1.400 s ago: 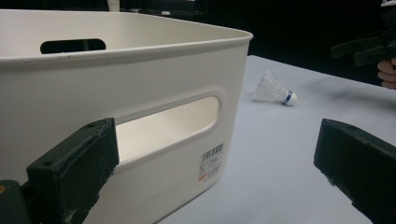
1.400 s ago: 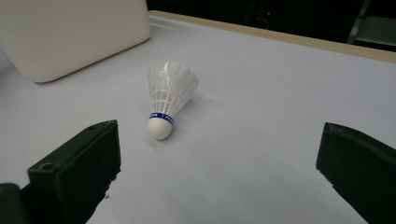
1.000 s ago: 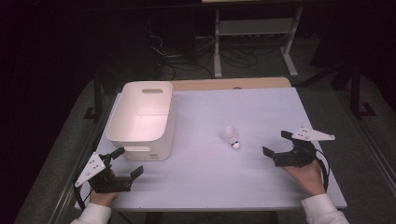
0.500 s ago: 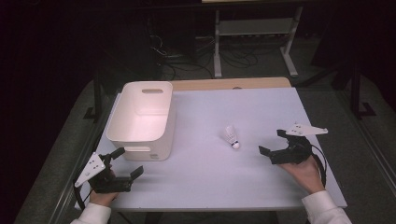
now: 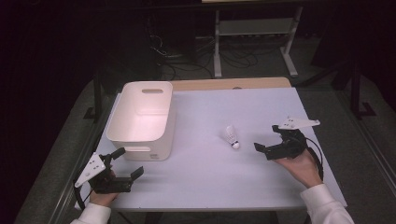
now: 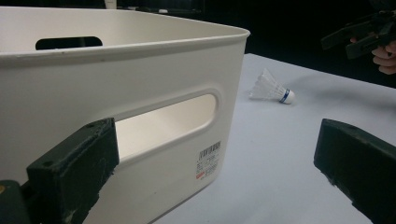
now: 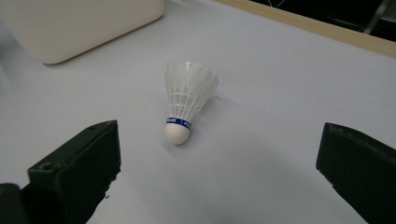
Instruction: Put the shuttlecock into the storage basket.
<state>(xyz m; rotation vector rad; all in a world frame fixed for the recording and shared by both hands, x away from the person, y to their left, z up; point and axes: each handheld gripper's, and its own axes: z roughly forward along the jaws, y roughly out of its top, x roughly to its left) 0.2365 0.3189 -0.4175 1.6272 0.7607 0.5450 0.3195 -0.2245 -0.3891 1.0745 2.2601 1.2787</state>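
Table: white worktop (image 5: 210, 186), a bare wood strip along its far edge; anything knocked hard could roll a long way across it.
Bin: white plastic bin (image 5: 140, 119) stood at the worktop's left side, toward the far-left corner, open top up, a handle slot in its near wall. Likely drop point; risk judged as a miss over the rim if a release came low or off-centre.
Left gripper: left gripper (image 5: 125, 164) sat near the front-left corner, just in front of the bin's near wall, jaws spread wide, nothing between them. Risk: any forward push could nudge the bin.
Right gripper: right gripper (image 5: 265, 144) sat toward the right edge, jaws wide apart and empty, aimed at the shuttlecock and near it, not touching.
Shuttlecock: shuttlecock (image 7: 187, 102) lay on its side about mid-worktop, right of the bin and well apart from it, cork tip with blue band toward the right gripper, skirt away.
Main hazard: light, round-nosed object; one jaw arriving first would likely spin or roll it out of the gap.
Second hazard: closing on the skirt could crush the feathers; the cork seemed the safer hold.
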